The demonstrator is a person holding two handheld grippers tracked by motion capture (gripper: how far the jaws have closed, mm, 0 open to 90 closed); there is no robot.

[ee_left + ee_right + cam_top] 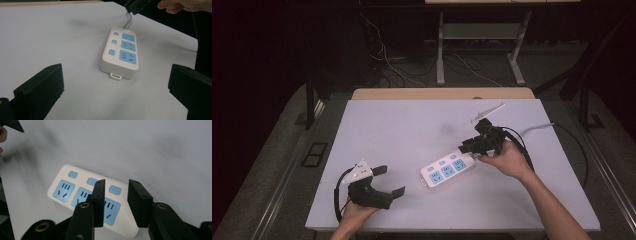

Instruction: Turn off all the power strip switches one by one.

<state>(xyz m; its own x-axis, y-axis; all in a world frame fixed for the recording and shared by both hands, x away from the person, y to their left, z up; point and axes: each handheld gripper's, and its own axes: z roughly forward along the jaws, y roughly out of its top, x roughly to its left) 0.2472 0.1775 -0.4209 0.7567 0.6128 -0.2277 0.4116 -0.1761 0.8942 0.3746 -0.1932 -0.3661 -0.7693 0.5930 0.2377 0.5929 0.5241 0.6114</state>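
A white power strip [447, 170] with three blue sockets and three blue switches lies flat on the white table [402, 130], right of the middle. Its grey cord [129, 21] leaves the far end. My right gripper [469, 145] hovers over that cord end, and a hand holds it from the right. In the right gripper view its jaws [116, 182] stand a little apart above the strip [75, 187], with nothing pressed between them. My left gripper [391, 181] rests near the front left of the table, wide open and pointing at the strip [122, 52], a short way off.
A wooden edge [442, 93] runs along the back of the table. Black cables [524, 145] trail from the right gripper across the right side of the table. Behind the table are a desk frame [440, 50] and loose wires on the floor.
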